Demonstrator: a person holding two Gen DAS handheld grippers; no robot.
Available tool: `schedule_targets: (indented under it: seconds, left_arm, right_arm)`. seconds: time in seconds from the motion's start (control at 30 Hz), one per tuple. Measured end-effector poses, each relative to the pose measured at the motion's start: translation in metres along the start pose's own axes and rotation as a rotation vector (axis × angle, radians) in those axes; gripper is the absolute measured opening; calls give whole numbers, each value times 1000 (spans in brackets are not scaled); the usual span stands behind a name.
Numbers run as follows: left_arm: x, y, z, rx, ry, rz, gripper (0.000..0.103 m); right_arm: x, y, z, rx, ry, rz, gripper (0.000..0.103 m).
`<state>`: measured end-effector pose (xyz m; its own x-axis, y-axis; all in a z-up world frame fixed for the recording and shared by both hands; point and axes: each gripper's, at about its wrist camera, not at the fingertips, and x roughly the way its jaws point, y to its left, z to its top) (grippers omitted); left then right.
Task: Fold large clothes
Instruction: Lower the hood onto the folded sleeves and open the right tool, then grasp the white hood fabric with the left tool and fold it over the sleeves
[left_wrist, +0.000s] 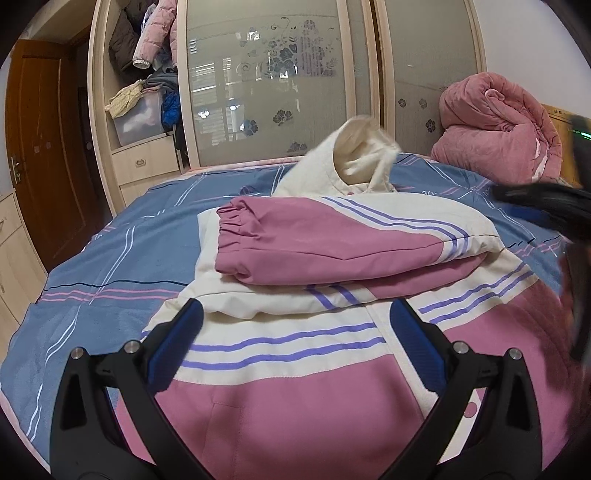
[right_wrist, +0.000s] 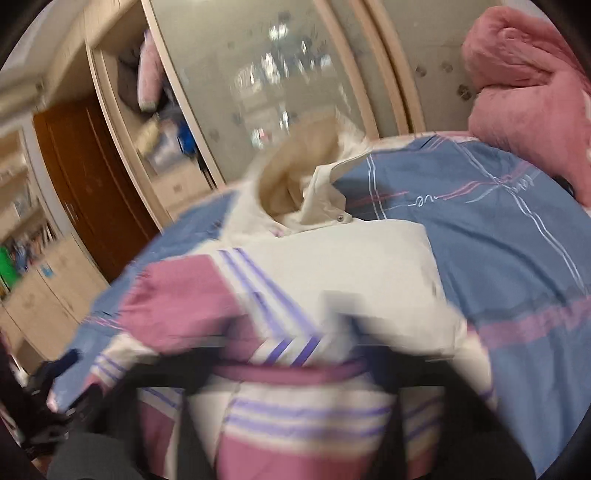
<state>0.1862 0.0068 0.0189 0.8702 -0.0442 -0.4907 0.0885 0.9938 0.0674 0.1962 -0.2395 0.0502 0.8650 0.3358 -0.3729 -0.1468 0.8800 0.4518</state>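
In the left wrist view we see our left gripper (left_wrist: 295, 332) released, its jaws wide apart over the pink and cream jacket (left_wrist: 295, 369) on the blue bed sheet (left_wrist: 110, 258). Just ahead of it both sleeves (left_wrist: 314, 236) lie folded across the chest.

In the right wrist view everything is blurred. Our right gripper (right_wrist: 288, 369) looks spread wide, with the jacket directly under and ahead of it.

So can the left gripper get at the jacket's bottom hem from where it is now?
Probably yes: the left gripper is open over the jacket with nothing between them, though the hem itself is out of view.
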Motion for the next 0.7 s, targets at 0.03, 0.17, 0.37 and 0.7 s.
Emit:
schedule_targets:
  seconds: [0.03,0.17,0.37,0.7]
  left_arm:
    - [-1,0,-2,3,-2,1,101]
    - [2,-3,-9,32,22,6,101]
    - [26,-16,41,82,34,19,101]
    - [220,-94,211,399,75,165,101]
  right_arm:
    - [-15,2,-12,11,-56,-1,102]
    - [-26,16,-33,-34,-70,-41,102]
    - [-31,18,-22,-89,-128,-124,102]
    - [-42,-22,-22,20,-116,-92,102]
